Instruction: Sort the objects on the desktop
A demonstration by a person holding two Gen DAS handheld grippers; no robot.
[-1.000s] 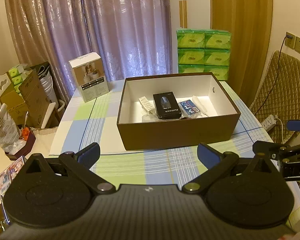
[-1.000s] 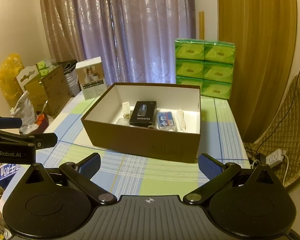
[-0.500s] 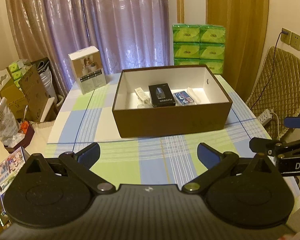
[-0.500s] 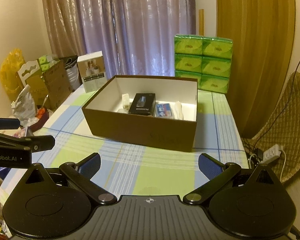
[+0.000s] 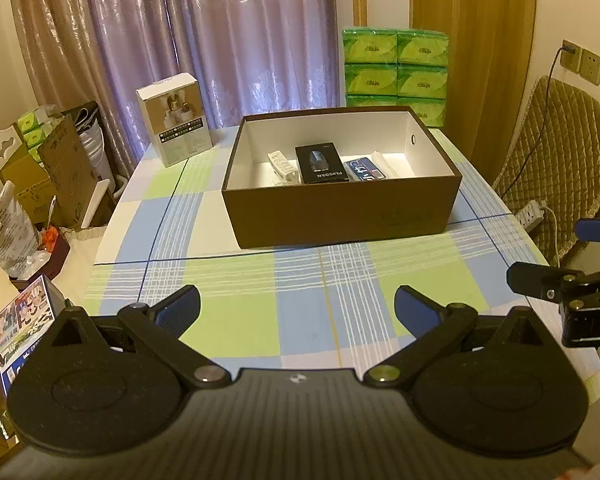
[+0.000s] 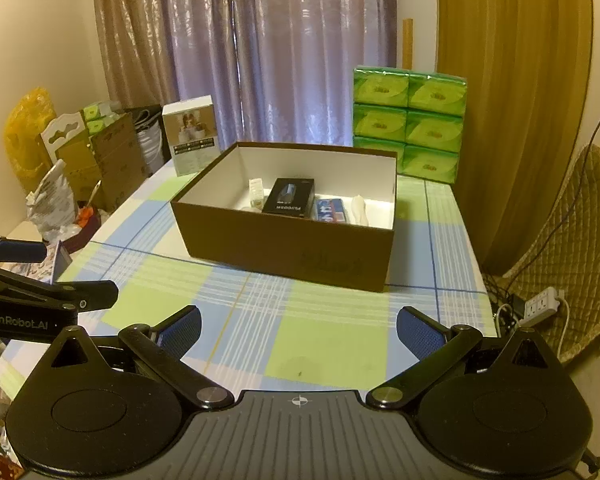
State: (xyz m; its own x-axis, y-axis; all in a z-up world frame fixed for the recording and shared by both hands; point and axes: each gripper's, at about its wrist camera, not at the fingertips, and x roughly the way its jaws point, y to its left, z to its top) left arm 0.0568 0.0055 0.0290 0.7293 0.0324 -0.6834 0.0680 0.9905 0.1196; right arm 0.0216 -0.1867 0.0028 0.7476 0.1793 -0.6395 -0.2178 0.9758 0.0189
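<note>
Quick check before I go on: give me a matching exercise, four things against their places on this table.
Things:
1. black product box
2. white carton
3. green tissue packs
4. left hand-held gripper

Places:
A. behind the brown box
B. open, above the near tablecloth
C. inside the brown box
D. table's far left corner

Pairs: 1-C, 2-D, 3-A, 4-B

A home: curtains (image 5: 220,40), checked tablecloth (image 5: 308,312), stacked tissue packs (image 6: 410,120), padded chair (image 5: 560,160).

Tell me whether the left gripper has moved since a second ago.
Yes. The left gripper has pulled back from the brown box, which looks smaller and farther up the checked tablecloth.
</note>
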